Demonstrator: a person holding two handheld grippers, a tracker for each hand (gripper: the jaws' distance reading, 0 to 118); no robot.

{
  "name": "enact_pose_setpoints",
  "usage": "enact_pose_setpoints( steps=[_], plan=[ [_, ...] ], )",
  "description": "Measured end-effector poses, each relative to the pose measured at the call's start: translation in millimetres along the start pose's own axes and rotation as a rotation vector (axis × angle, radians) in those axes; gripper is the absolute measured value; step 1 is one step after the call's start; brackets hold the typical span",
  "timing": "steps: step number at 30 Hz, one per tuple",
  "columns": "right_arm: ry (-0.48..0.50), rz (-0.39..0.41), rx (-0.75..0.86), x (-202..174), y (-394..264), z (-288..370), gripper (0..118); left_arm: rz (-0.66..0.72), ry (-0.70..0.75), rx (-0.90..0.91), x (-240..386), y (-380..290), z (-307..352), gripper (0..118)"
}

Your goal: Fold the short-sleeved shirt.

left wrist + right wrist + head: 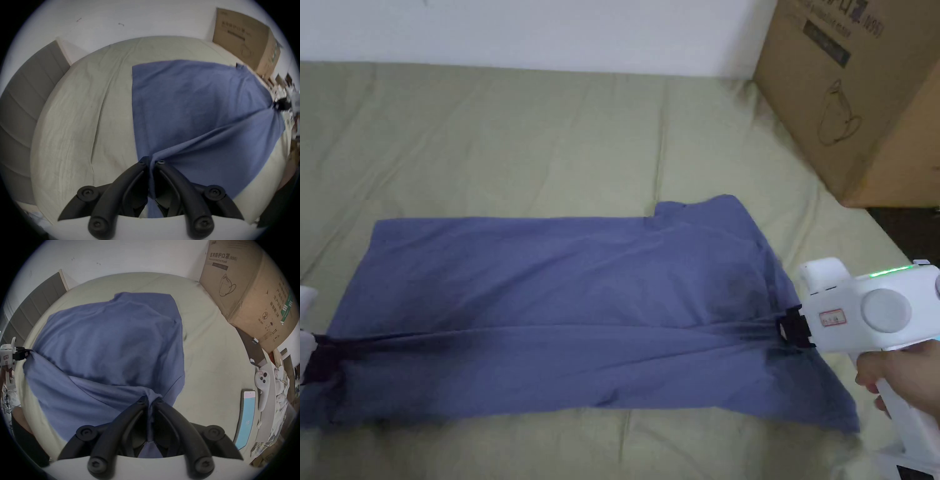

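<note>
A blue short-sleeved shirt point(562, 294) lies spread sideways on the pale green bed sheet point(519, 137), one long fold raised along its near half. My left gripper point(325, 359) is shut on the shirt's left end, and its black jaws pinch the cloth point(151, 164) between them. My right gripper point(790, 328), white with a green light, is shut on the right end; a bunch of fabric point(151, 400) is pressed between its jaws. The cloth is pulled taut between both grippers, making a straight ridge. A hand point(903, 375) holds the right gripper's handle.
A large cardboard box point(862, 94) stands at the bed's back right corner against the white wall. In the right gripper view a phone point(246, 418) and a white controller point(263, 386) lie at the bed's right edge. A grey padded headboard point(24, 105) borders the left side.
</note>
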State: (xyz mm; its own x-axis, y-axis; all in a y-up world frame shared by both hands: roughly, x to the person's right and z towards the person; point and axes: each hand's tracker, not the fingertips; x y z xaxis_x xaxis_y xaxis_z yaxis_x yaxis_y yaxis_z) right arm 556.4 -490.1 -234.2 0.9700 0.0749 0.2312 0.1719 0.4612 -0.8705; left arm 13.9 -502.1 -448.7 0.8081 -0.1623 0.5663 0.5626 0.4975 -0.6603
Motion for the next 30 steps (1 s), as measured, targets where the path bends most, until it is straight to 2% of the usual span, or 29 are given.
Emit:
enact_pose_setpoints(
  steps=[2,3,4,5,10,11,13,17,19,20,21,22,23,24,25,26,28,30],
  plan=[
    [-0.123,-0.031,0.07,0,-4,5,67,0.019,0.082,0.046,-3,-1,8,53],
    [-0.223,-0.047,0.113,8,-9,11,85,0.067,0.115,0.072,-9,-3,15,71],
    [-0.265,-0.036,0.155,10,-13,20,88,0.115,0.109,0.101,-14,-7,26,85],
    [-0.261,-0.016,0.21,11,-18,32,88,0.163,0.096,0.123,-20,-11,38,90],
    [-0.188,0.01,0.361,-3,-62,106,88,0.198,0.084,0.253,-11,-45,114,93],
    [-0.142,0.005,0.377,-3,-75,120,87,0.192,0.075,0.267,-3,-57,129,92],
    [-0.102,-0.001,0.395,-10,-98,138,87,0.179,0.067,0.296,10,-78,147,86],
    [-0.141,-0.017,0.343,-32,-132,158,87,0.097,0.161,0.266,30,-118,144,80],
    [-0.126,-0.052,0.337,-36,-146,165,85,0.124,0.172,0.211,31,-135,138,51],
    [-0.073,-0.075,0.347,-39,-152,171,84,0.195,0.133,0.226,27,-144,135,39],
    [-0.022,-0.085,0.365,-42,-160,177,84,0.261,0.07,0.264,25,-151,135,39],
    [-0.002,-0.088,0.375,-45,-164,181,76,0.286,0.068,0.265,26,-155,133,0],
    [-0.009,-0.074,0.387,-50,-166,184,62,0.291,0.096,0.269,27,-157,133,0],
    [-0.036,-0.055,0.402,-56,-169,186,39,0.279,0.073,0.271,27,-158,132,0],
    [-0.081,-0.044,0.413,-60,-170,187,7,0.274,0.055,0.262,28,-156,130,0],
    [-0.086,-0.042,0.416,-63,-171,188,3,0.28,0.048,0.269,29,-155,129,0],
    [-0.014,-0.092,0.435,-58,-168,188,1,0.27,0.002,0.304,30,-149,128,0],
    [-0.014,-0.11,0.429,-61,-163,187,1,0.208,0.025,0.33,30,-135,123,0]
  ],
)
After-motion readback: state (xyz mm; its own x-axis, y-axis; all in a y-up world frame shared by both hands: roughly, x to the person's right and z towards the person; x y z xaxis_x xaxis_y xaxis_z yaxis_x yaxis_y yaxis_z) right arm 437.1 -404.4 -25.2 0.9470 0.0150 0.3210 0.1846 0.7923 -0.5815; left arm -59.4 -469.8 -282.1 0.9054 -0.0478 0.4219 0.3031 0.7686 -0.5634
